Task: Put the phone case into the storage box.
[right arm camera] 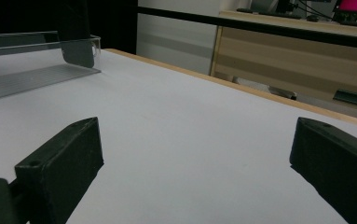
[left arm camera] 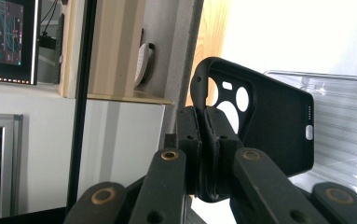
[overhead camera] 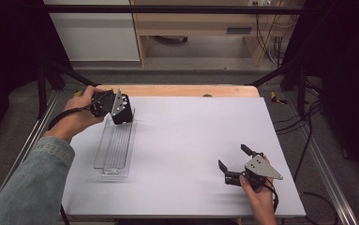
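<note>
Here, left gripper (left arm camera: 204, 140) clamped on edge of black phone case (left arm camera: 269, 121), held at far end of clear plastic tray (overhead camera: 116, 150); right gripper (overhead camera: 235, 159) spread wide, empty, above white table (overhead camera: 191, 136).

phone case (left arm camera: 269, 126) over far end of tray (overhead camera: 115, 147), table's (overhead camera: 191, 140) left; right tool (overhead camera: 235, 161) near right.

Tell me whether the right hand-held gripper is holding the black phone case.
No: the right hand-held gripper stands open over bare table, while the left hand-held gripper pinches the phone case.
</note>
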The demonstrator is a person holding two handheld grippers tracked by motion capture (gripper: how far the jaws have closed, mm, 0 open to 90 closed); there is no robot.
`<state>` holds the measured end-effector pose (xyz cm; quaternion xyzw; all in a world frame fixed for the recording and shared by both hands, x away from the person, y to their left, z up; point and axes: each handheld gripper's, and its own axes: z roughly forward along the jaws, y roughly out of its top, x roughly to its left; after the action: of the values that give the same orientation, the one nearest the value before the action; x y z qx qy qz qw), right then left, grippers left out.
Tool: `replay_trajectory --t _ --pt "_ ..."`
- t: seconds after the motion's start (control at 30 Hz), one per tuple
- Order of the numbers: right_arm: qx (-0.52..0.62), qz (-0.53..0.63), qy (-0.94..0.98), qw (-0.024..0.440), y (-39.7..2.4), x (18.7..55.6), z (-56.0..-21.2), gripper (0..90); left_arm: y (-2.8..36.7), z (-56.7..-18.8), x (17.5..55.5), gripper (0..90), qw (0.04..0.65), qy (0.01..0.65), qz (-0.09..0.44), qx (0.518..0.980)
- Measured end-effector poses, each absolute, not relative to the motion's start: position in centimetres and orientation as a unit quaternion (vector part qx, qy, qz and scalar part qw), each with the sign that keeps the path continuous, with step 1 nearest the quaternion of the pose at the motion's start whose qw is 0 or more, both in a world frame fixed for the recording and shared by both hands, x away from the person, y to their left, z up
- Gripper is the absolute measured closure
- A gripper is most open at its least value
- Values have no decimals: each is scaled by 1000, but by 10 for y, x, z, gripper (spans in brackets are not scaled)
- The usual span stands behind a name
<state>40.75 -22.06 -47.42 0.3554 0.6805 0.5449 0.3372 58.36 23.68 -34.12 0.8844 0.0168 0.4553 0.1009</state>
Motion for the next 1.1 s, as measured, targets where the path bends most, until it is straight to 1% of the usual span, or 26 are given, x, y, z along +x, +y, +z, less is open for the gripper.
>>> replay_trajectory --t 1.1 --pt "356 547 679 334 -221 408 -474 25 238 -344 583 853 106 12 451 886"
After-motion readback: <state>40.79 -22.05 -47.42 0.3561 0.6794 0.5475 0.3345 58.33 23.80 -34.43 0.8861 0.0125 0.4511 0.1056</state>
